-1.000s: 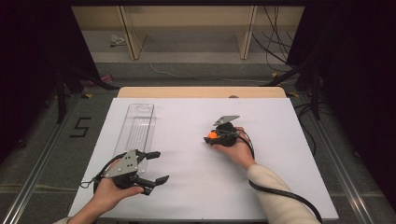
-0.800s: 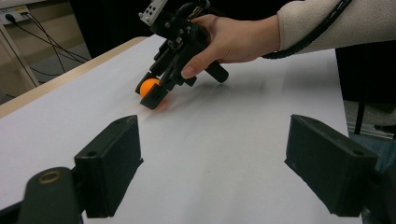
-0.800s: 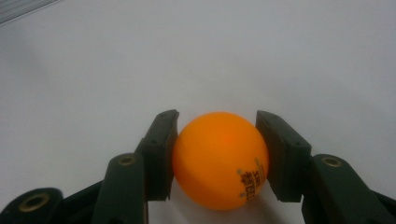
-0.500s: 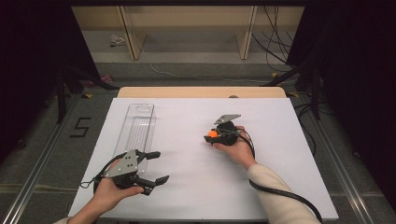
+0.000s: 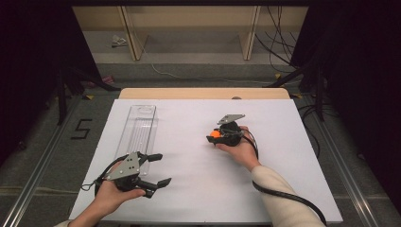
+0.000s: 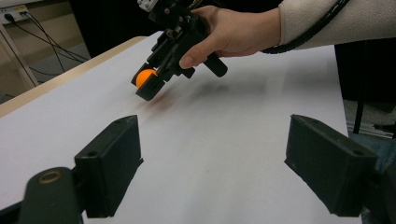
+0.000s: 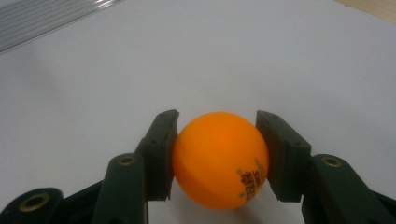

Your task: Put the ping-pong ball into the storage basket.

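An orange ping-pong ball [image 7: 219,158] with small dark print sits between the two black jaws of my right gripper [image 7: 217,156], which is shut on it just above the white table. From above, that gripper [image 5: 213,136] is near the table's middle, with the ball [image 5: 215,134] at its tip. The left gripper view shows the same ball [image 6: 145,76] in the right gripper [image 6: 148,85], held by a hand in a cream sleeve. My left gripper [image 5: 157,169] rests near the front left of the table, open, its jaws wide apart over bare white surface [image 6: 210,158].
A long clear plastic tray [image 5: 138,130] lies on the left side of the white table [image 5: 283,142], just beyond my left gripper. Its ribbed edge [image 7: 42,16] shows at the top left of the right gripper view. Dark floor and cables surround the table.
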Motion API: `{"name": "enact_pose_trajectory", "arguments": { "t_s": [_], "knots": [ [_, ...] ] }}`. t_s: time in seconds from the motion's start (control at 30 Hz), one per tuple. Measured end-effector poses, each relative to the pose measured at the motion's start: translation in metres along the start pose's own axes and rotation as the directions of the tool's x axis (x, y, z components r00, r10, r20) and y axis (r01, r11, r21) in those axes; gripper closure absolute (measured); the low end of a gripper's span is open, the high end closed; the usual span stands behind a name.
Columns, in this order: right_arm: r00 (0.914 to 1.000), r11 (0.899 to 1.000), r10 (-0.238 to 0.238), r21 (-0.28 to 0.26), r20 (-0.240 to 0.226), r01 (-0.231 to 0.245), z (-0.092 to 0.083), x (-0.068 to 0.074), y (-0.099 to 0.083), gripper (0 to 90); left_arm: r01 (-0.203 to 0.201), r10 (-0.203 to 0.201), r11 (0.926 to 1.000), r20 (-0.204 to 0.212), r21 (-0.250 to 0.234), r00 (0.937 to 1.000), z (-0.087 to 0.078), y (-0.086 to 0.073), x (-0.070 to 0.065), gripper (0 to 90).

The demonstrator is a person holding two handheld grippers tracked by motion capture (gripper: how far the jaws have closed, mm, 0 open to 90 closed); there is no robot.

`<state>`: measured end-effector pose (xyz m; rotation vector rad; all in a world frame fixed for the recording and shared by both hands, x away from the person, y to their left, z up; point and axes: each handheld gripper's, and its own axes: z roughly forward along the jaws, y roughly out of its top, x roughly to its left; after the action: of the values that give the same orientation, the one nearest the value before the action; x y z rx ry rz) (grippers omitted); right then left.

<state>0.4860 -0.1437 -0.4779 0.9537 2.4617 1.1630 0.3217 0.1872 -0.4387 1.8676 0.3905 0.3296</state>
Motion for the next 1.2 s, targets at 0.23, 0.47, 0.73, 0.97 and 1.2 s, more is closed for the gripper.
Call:
{"name": "enact_pose_trajectory", "arguments": {
  "t_s": [0.23,0.47,0.73,0.97,1.2],
  "knots": [
    [1.0,1.0,-0.004,-0.012,-0.002,0.004,-0.002,0.002,0.003,51.2,0.0,0.0,1.0,0.001,0.0,1.0,0.0,0.0,0.0,17.6],
    [0.9999,1.0,-0.011,-0.022,-0.009,0.011,-0.004,0.005,0.006,51.2,0.001,-0.001,1.0,0.002,0.001,1.0,0.0,0.0,0.0,17.6],
    [0.9997,0.999,-0.018,-0.03,-0.016,0.018,-0.005,0.008,0.009,51.2,0.001,-0.001,1.0,0.003,0.001,1.0,0.0,0.0,0.0,17.6],
    [0.9995,0.999,-0.026,-0.038,-0.02,0.025,-0.006,0.011,0.012,51.2,0.001,-0.001,1.0,0.003,0.002,1.0,0.0,0.0,0.0,17.6],
    [0.9992,0.999,-0.029,-0.042,-0.026,0.028,-0.007,0.013,0.014,51.2,0.001,-0.001,1.0,0.004,0.002,1.0,0.0,0.0,0.0,17.6]
  ]
}}
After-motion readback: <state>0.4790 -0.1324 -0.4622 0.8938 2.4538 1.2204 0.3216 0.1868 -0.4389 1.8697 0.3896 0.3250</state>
